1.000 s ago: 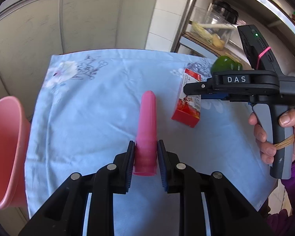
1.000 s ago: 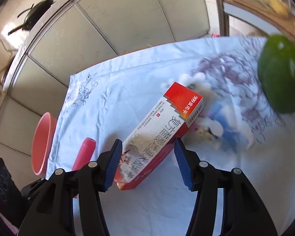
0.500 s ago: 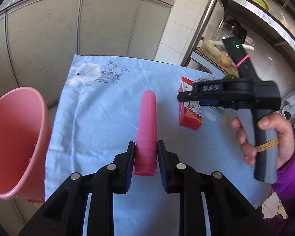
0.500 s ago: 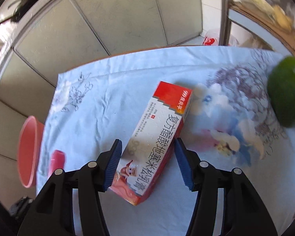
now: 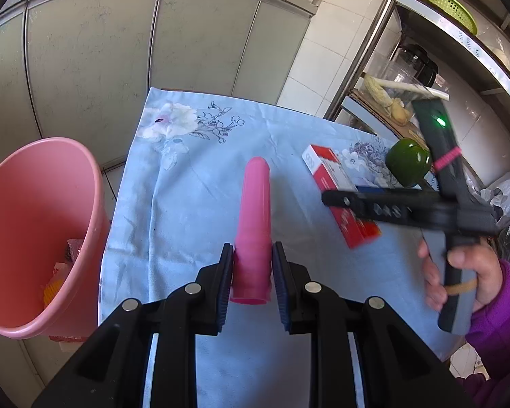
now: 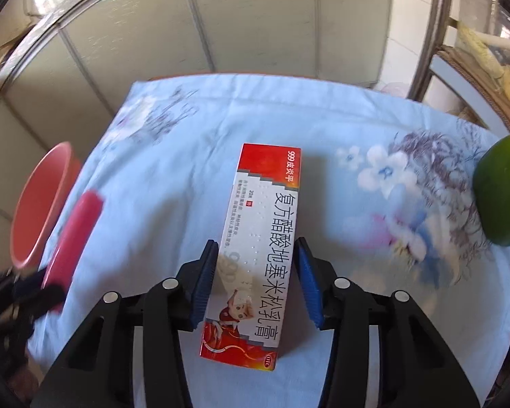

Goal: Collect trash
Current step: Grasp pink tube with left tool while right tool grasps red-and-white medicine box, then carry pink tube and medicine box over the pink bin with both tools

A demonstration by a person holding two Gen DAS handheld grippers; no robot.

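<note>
Trash here is a pink tube and a red-and-white medicine box, both over the blue floral tablecloth. Left gripper clamps the tube's wide end between its blue pads, the rounded tip pointing away. Right gripper straddles the box's near half; its left pad touches the box edge and the right pad stands just beside it, the fingers apart. A pink bin stands left of the cloth, a green pepper at its right edge.
</note>
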